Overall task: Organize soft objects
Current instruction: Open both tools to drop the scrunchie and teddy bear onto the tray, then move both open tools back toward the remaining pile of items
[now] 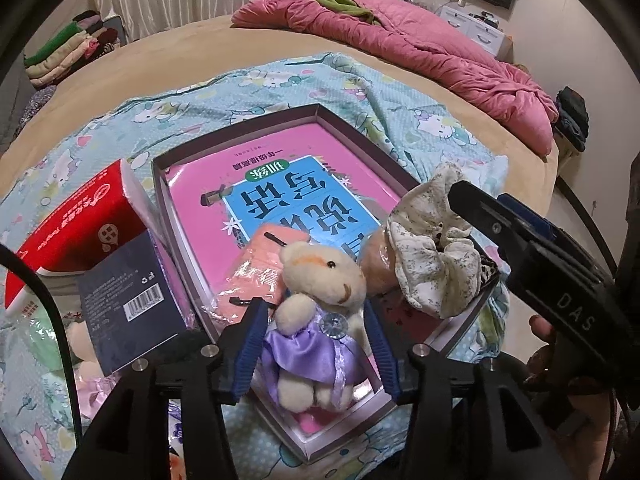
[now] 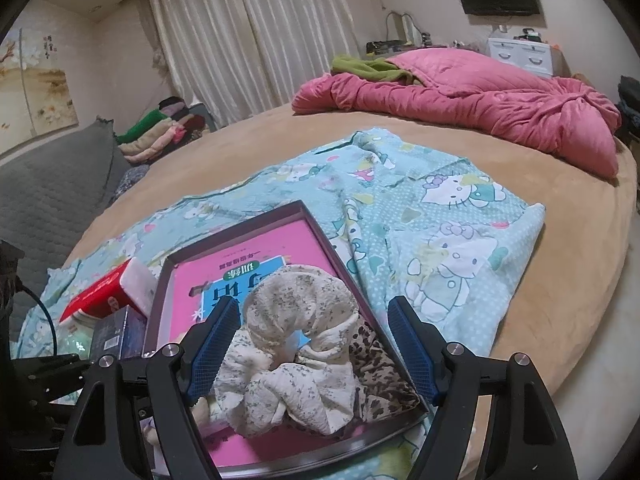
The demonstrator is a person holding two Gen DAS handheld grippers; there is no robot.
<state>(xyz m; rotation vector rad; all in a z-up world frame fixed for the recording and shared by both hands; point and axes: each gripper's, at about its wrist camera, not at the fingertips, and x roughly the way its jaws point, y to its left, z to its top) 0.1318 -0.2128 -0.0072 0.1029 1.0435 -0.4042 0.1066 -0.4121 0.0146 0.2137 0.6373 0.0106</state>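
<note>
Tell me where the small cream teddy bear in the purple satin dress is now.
In the left wrist view, the small cream teddy bear in the purple satin dress lies at the near end of the shallow purple box, between the left tongs, beside the floral cream scrunchie.

Home bedroom, bed [image 2: 520,216], pink quilt [image 2: 460,96], curtains [image 2: 248,40]

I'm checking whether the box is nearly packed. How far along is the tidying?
Done: the scrunchie and a peach packet lie in the box. In hand: the teddy sits between the left gripper's open jaws, over the box. Left: the red tissue pack and the dark carton outside.
</note>
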